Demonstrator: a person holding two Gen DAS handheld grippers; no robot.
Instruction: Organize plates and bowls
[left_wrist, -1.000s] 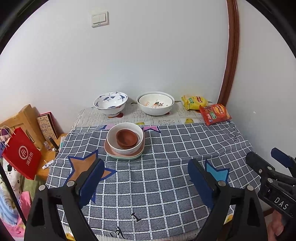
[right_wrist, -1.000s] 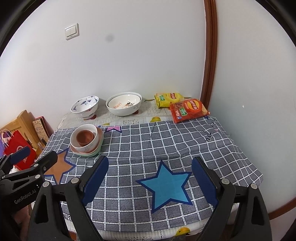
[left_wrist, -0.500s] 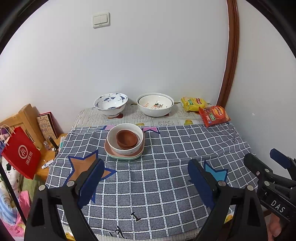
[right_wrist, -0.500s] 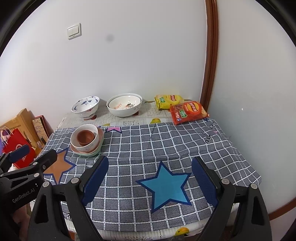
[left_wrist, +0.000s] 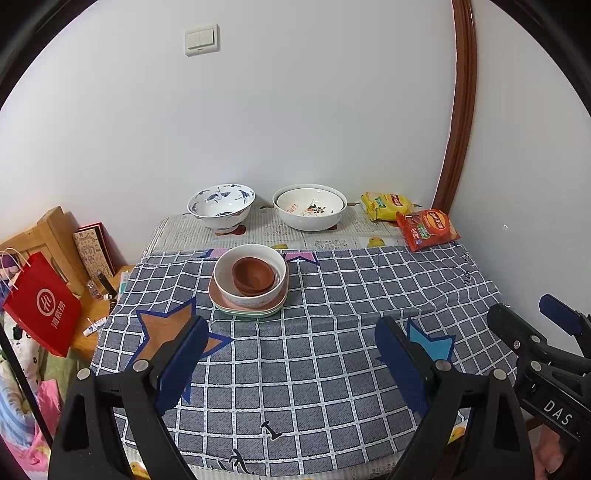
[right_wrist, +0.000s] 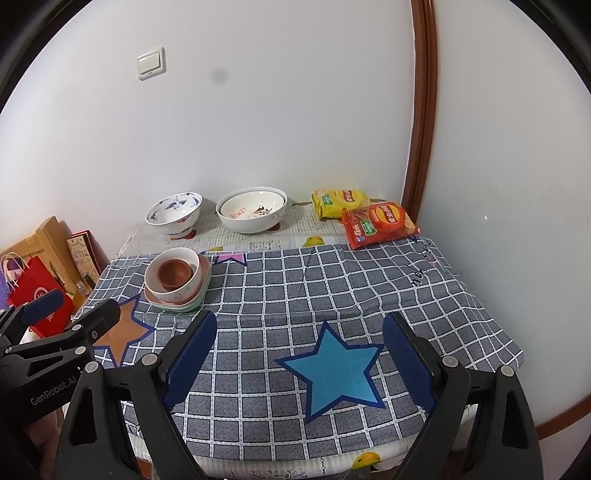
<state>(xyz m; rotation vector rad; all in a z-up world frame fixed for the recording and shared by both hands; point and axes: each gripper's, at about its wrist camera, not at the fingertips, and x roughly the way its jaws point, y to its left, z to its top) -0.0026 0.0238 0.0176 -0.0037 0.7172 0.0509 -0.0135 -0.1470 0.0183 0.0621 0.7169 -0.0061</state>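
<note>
Both grippers, left (left_wrist: 291, 354) and right (right_wrist: 299, 350), hang wide and empty over the cloth (left_wrist: 332, 288). The stack (left_wrist: 249, 282) sits far left, two bowls (left_wrist: 221, 206) behind; a careless nudge could topple the brown cup (left_wrist: 255, 275)

White walls (left_wrist: 295, 110); light switch (left_wrist: 201, 39) at 11 o'clock; brown wooden trim (left_wrist: 456, 110) at 1 o'clock; checked tablecloth (left_wrist: 332, 295).

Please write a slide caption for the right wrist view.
Open right gripper above checked cloth; stacked bowls at left.
</note>
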